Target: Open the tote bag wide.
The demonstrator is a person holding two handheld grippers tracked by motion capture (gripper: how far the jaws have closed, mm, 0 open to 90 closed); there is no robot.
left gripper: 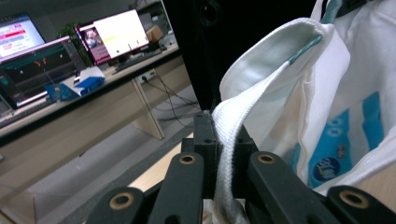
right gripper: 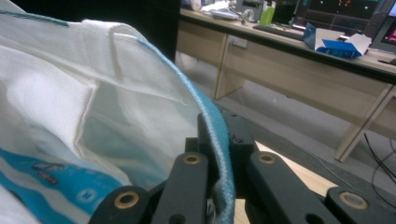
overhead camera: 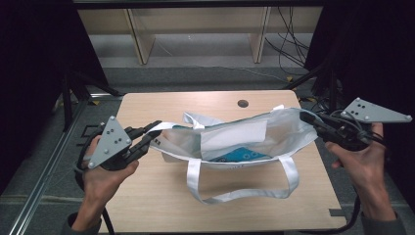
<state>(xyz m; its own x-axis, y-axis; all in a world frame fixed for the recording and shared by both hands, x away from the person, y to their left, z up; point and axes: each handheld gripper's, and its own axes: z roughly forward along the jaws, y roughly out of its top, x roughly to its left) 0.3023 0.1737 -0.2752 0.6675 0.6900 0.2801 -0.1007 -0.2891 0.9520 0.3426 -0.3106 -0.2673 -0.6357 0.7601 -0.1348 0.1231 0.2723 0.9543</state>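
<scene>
A white fabric tote bag point(overhead camera: 235, 137) with teal trim hangs stretched between my two grippers above the wooden table point(overhead camera: 161, 196). My left gripper point(overhead camera: 155, 129) is shut on the bag's left rim point(left gripper: 229, 140), where white webbing runs between the pads. My right gripper point(overhead camera: 307, 117) is shut on the bag's right rim point(right gripper: 219, 135), pinching its teal-edged hem. Inside the open mouth lies a blue-and-white printed packet point(overhead camera: 241, 155). One long white handle point(overhead camera: 244, 188) droops onto the tabletop in front; another handle point(overhead camera: 195, 119) stands up at the back.
The table has a round cable hole point(overhead camera: 242, 103) near its far edge. Beyond it stand wooden shelf legs point(overhead camera: 139, 41) and loose cables point(overhead camera: 288, 44) on the floor. A desk with monitors point(left gripper: 116, 32) and a blue box point(right gripper: 343, 44) shows in the gripper views.
</scene>
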